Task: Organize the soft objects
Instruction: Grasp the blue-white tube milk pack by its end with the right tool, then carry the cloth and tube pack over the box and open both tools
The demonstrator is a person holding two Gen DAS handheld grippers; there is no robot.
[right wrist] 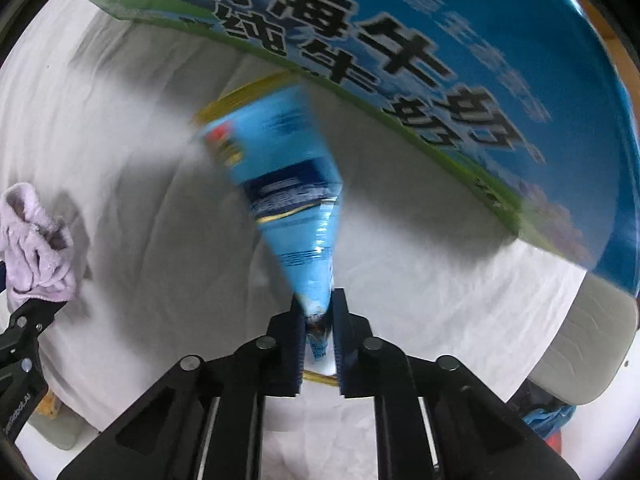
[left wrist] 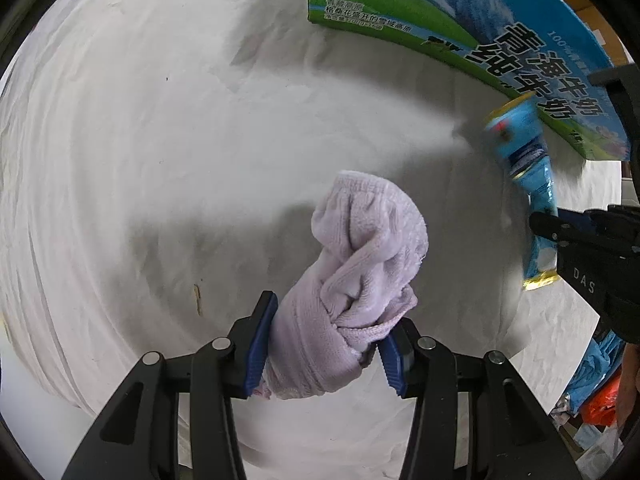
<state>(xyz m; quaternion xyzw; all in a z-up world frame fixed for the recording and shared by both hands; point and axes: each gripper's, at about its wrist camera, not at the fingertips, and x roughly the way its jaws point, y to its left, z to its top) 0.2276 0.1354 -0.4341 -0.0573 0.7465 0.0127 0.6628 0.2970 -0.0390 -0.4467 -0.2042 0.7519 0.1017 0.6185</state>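
My left gripper (left wrist: 326,344) is shut on a bunched lilac towel (left wrist: 360,264) and holds it above the white sheet (left wrist: 160,140). My right gripper (right wrist: 318,320) is shut on the lower end of a blue snack bag (right wrist: 280,168) with a yellow top edge, held up close to the side of a blue and green milk carton box (right wrist: 440,60). In the left wrist view the bag (left wrist: 524,160) and the right gripper (left wrist: 548,226) are at the right, under the box (left wrist: 460,20). In the right wrist view the towel (right wrist: 32,240) is at the far left.
The white sheet (right wrist: 120,160) covers the whole work surface and is wrinkled. Blue and orange packaging (left wrist: 600,380) lies off the sheet at the lower right. A grey cushion edge (right wrist: 592,340) shows beyond the sheet's right side.
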